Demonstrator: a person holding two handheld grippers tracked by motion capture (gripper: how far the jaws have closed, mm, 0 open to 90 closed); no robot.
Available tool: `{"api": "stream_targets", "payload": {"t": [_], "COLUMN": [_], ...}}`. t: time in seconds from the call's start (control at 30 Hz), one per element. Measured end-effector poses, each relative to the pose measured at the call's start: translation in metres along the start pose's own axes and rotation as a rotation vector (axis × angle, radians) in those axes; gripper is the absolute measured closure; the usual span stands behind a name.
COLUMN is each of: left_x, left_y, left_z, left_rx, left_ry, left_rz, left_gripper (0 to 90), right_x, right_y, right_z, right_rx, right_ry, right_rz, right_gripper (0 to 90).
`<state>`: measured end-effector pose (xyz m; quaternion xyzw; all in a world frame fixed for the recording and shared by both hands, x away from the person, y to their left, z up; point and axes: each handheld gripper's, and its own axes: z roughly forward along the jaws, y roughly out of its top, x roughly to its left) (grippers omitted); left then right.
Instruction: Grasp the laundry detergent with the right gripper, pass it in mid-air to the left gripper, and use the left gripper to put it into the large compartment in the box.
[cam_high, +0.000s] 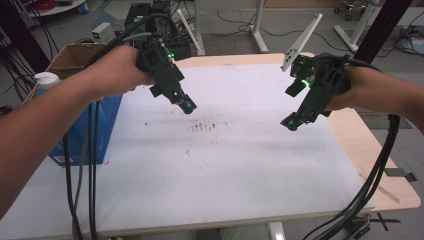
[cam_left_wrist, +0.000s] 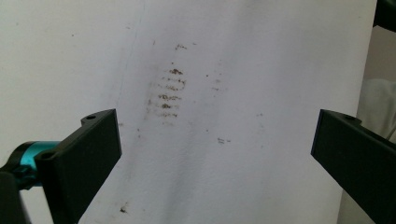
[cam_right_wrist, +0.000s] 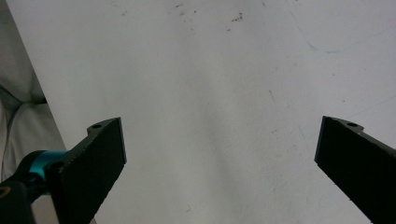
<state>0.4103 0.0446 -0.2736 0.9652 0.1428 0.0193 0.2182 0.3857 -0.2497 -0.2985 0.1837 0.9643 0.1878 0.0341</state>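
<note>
Two hands hold black grippers in the air above a white sheet (cam_high: 210, 165) that covers the table. My left gripper (cam_high: 188, 106) hangs over the sheet's back left, pointing down and right. In the left gripper view my left gripper (cam_left_wrist: 215, 140) is open, its jaws wide apart over a patch of brown smudge marks (cam_left_wrist: 168, 91). My right gripper (cam_high: 291, 123) hovers at the right side of the sheet, pointing down and left. In the right gripper view my right gripper (cam_right_wrist: 219, 149) is open over bare white sheet, with nothing between its jaws.
A blue box (cam_high: 102, 130) stands at the table's left edge, with an open cardboard box (cam_high: 75, 56) and a white-capped bottle (cam_high: 46, 80) behind it. Cables (cam_high: 80, 170) trail down from both grippers. Bare wooden tabletop (cam_high: 367, 155) shows on the right. The brown smudges (cam_high: 204, 126) mark the sheet's middle.
</note>
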Motion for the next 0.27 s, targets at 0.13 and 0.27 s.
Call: {"api": "stream_targets", "payload": {"t": [0.13, 0.27], "left_x": [0.0002, 0.0005], "left_y": [-0.0003, -0.0001], "left_z": [0.0001, 0.0005], "left_rx": [-0.001, 0.002], "left_ry": [-0.002, -0.002], "left_rz": [-0.001, 0.0], "left_gripper": [1.6, 1.6], "right_x": [0.0, -0.0004], "right_y": [0.0003, 0.0009], "right_z": [0.0004, 0.0008], "right_rx": [-0.001, -0.002], "right_ry": [0.002, 0.002], "right_rz": [0.001, -0.003], "right_gripper": [1.3, 1.3]}}
